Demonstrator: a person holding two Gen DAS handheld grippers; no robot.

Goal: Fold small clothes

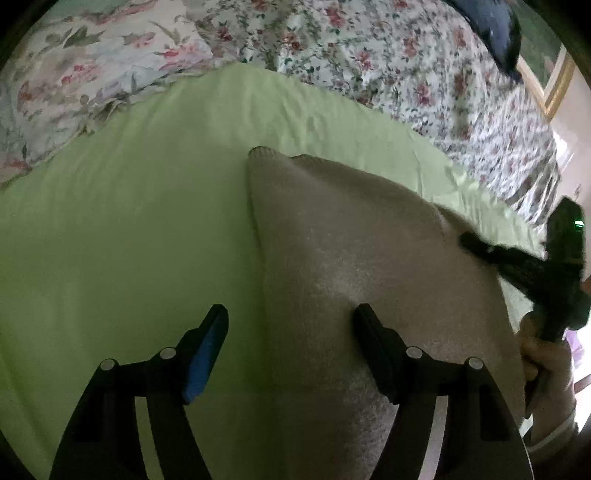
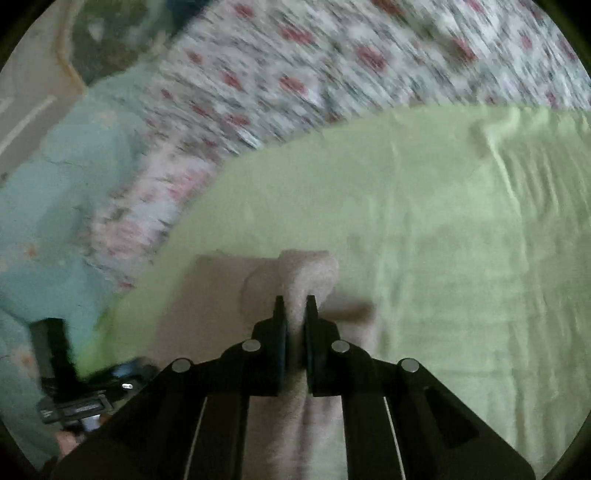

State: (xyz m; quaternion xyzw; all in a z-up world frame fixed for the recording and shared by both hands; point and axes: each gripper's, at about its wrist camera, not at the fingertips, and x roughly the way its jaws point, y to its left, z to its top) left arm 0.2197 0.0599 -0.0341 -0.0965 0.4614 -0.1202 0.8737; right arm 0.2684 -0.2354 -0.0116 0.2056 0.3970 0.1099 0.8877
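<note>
A small beige knitted garment (image 1: 362,258) lies on a light green sheet (image 1: 129,229). My left gripper (image 1: 291,321) is open above the garment's left edge, one finger over the sheet and one over the cloth. My right gripper (image 2: 295,306) is shut on a bunched fold of the beige garment (image 2: 310,273) and holds it up off the sheet (image 2: 461,258). The right gripper also shows at the right edge of the left wrist view (image 1: 476,242), touching the garment's far side.
A floral bedspread (image 1: 388,62) lies behind the green sheet, with a floral pillow (image 1: 74,74) at the far left. A dark blue item (image 1: 495,33) sits at the top right. A pale blue wall (image 2: 55,206) is left of the bed.
</note>
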